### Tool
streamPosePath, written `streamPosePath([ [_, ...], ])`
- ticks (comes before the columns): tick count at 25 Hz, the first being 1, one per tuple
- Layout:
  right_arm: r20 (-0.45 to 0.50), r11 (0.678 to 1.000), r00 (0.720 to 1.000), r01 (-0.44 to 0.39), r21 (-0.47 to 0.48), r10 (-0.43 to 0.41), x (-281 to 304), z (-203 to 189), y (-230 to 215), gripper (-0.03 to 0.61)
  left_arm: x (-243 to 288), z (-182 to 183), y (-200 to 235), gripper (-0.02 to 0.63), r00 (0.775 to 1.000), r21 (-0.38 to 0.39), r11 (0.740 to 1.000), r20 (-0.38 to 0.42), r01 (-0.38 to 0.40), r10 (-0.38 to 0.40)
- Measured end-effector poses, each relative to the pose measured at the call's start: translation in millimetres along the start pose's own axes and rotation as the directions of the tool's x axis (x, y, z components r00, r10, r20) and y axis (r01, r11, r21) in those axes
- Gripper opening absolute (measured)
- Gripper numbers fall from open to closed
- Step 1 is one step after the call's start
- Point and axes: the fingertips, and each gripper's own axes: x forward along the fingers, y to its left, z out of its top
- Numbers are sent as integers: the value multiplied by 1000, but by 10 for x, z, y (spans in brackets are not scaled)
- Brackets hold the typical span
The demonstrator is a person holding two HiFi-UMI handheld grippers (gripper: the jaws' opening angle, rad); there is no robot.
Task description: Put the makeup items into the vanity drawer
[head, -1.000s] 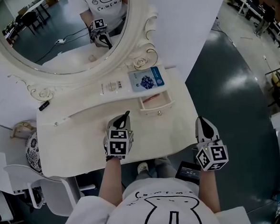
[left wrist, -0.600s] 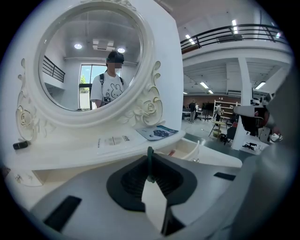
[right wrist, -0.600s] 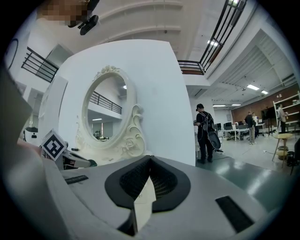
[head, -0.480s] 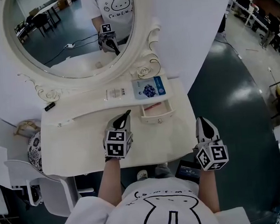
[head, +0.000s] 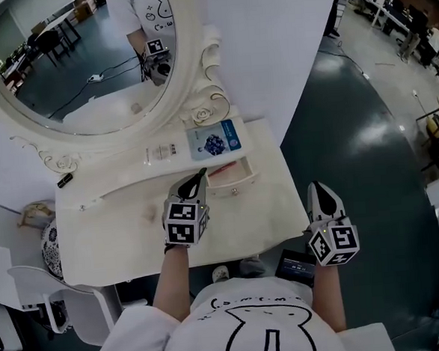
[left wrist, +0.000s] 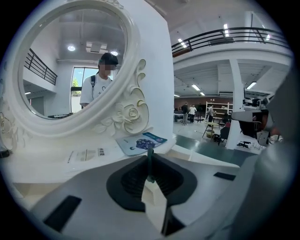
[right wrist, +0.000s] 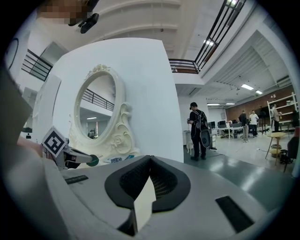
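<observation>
Pencil (left wrist: 150,161) pinched in left gripper (head: 197,181) beside drawer (head: 237,185); right gripper (head: 319,191) closed, empty.

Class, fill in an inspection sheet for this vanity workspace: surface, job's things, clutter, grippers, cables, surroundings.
Surface: white vanity top.
Job's things: drawer open, reddish item inside; blue sachet and white printed item by the mirror.
Clutter: small black item at the left end.
Grippers: left gripper shut on thin green stick; right gripper shut, empty, off the table.
Cables: one cable, seen reflected in the mirror.
Surroundings: grey floor, white chair at left.
</observation>
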Motion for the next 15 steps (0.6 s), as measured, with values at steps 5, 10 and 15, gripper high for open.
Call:
streamPosePath([
  [5,-1,1000,1000,31,4,-31,-41,27,-253,14,211,34,-186,41,1000,9,1000,-16,25,-25],
  [10,-13,999,999,47,8,-47,-27,19,-446,14,384,-42,-314,81,997,13,999,-69,45,-44],
  [15,-25,999,999,30,15,-29,82,-4,-517,14,458,-100,-333,213,993,13,999,-110,40,-38],
])
